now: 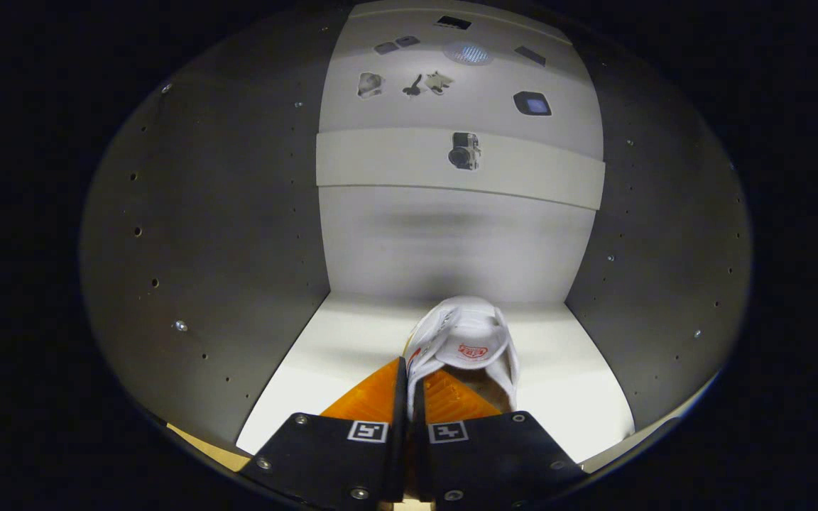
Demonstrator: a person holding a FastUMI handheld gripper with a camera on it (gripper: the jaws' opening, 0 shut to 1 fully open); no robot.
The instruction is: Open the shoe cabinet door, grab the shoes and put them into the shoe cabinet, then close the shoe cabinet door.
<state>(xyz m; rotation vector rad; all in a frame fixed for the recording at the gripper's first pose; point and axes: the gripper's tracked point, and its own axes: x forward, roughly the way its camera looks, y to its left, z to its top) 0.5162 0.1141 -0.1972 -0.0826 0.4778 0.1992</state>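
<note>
I am looking into the open shoe cabinet (224, 234), with its dark side walls left and right and a pale floor and back panel. A white shoe (467, 342) with a red mark on its tongue hangs just ahead of my fingers, toe pointing at the back panel. My gripper (409, 376) is shut on the shoe's left side wall, one finger outside it and one inside the opening. The shoe sits low over the cabinet floor; whether it touches the floor I cannot tell.
A pale shelf (459, 167) crosses the cabinet above the shoe, with small stickers on its front edge and on the back panel above. The side walls carry rows of small holes and screws. Bare floor (331, 355) lies left and right of the shoe.
</note>
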